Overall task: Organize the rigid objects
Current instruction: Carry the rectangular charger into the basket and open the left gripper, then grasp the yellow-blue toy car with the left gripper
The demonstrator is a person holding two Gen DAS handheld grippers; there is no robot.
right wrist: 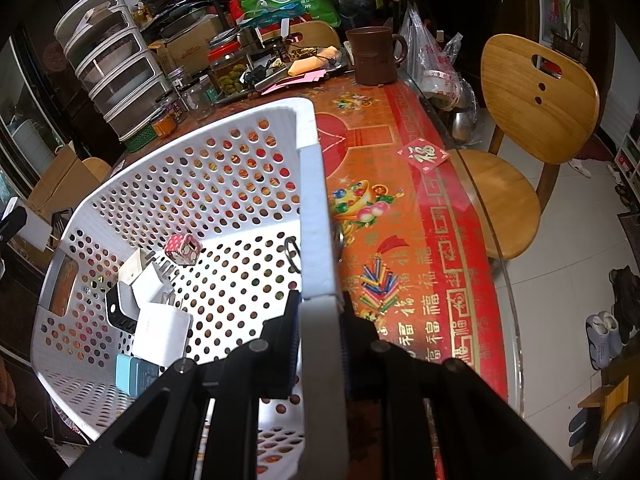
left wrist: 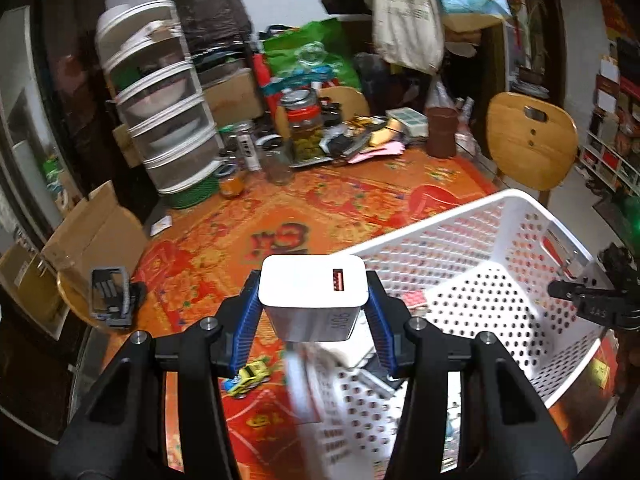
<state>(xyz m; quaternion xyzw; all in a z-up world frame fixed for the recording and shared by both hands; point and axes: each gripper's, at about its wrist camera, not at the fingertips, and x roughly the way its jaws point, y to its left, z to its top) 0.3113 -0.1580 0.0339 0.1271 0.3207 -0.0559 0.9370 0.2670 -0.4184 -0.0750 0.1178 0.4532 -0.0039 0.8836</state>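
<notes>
My left gripper (left wrist: 314, 300) is shut on a white USB charger block (left wrist: 313, 286) and holds it above the near-left rim of the white perforated basket (left wrist: 480, 264). My right gripper (right wrist: 320, 308) is shut on the basket's right rim (right wrist: 316, 216), one finger inside and one outside. Inside the basket lie white chargers (right wrist: 160, 328), a small patterned tin (right wrist: 183, 249), a black-and-white adapter (right wrist: 118, 308), a blue box (right wrist: 132, 374) and a black ring (right wrist: 293, 254). A yellow toy car (left wrist: 250, 378) lies on the tablecloth under the left gripper. The right gripper also shows at the right edge of the left wrist view (left wrist: 600, 300).
The table has a red-orange patterned cloth (right wrist: 400, 208). At its far side stand stacked clear containers (left wrist: 168, 120), jars (left wrist: 306, 124), a brown mug (right wrist: 374, 56) and clutter. A black frame-like object (left wrist: 110, 296) lies at the left. Wooden chairs (right wrist: 536, 104) stand at the right.
</notes>
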